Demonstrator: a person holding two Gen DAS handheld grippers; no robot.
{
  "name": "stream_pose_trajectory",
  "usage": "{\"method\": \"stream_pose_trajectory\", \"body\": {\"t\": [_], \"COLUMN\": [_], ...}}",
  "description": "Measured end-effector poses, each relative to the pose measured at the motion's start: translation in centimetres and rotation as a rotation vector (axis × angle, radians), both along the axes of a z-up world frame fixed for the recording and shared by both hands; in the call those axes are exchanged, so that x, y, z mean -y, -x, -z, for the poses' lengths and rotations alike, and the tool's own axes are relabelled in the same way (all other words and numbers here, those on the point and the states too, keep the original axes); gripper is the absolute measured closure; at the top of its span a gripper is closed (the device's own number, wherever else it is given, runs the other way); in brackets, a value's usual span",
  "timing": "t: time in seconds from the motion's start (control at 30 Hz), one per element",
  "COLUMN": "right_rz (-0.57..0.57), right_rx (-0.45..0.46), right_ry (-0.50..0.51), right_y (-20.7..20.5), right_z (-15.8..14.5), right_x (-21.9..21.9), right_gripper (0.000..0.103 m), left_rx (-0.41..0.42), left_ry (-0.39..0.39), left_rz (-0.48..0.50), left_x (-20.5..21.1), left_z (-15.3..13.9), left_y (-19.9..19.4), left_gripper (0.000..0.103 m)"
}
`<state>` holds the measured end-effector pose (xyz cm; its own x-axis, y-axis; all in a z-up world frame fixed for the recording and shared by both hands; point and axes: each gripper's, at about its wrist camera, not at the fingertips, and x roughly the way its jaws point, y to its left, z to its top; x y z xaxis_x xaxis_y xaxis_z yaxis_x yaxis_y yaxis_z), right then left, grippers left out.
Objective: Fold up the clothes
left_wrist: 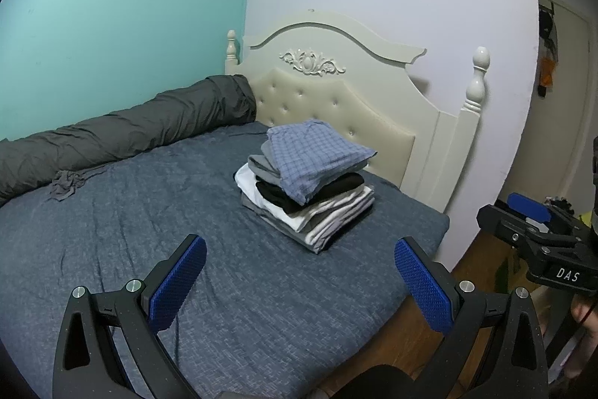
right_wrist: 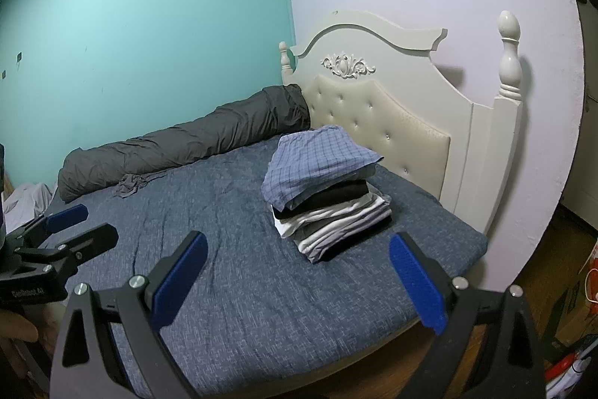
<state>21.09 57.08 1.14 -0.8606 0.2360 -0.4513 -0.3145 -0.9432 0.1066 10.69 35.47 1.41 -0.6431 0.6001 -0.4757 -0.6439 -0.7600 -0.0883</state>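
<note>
Stack of folded clothes [left_wrist: 306, 182] is sitting on the bed [left_wrist: 130, 212] near the headboard [left_wrist: 329, 92], ahead of both grippers. Left gripper [left_wrist: 301, 281] and right gripper [right_wrist: 297, 281] are hovering with jaws wide, gripping nothing; a crumpled grey garment [right_wrist: 132, 184] is lying far left, nearer the left gripper.

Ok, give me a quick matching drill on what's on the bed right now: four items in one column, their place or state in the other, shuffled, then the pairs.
Items:
1. blue plaid garment
2. dark grey rolled duvet
3. crumpled grey cloth
4. left tongs

Place or state:
A. along the teal wall
B. open, holding nothing
C. top of the folded stack
D. loose on the blue sheet, beside the roll

Pairs: 1-C, 2-A, 3-D, 4-B
</note>
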Motion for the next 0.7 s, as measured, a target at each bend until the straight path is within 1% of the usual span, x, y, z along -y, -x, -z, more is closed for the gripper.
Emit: {"method": "stream_pose_trajectory", "body": {"t": [0.7], "right_rz": [0.003], "right_rx": [0.000], "right_ry": [0.003], "right_y": [-0.11], "right_z": [0.17], "right_x": [-0.17], "right_gripper": [0.005], "left_rx": [0.013], "left_ry": [-0.009], "left_rz": [0.013], "left_x": [0.20], "left_z": [0.32], "left_y": [0.14], "left_gripper": [0.000]}}
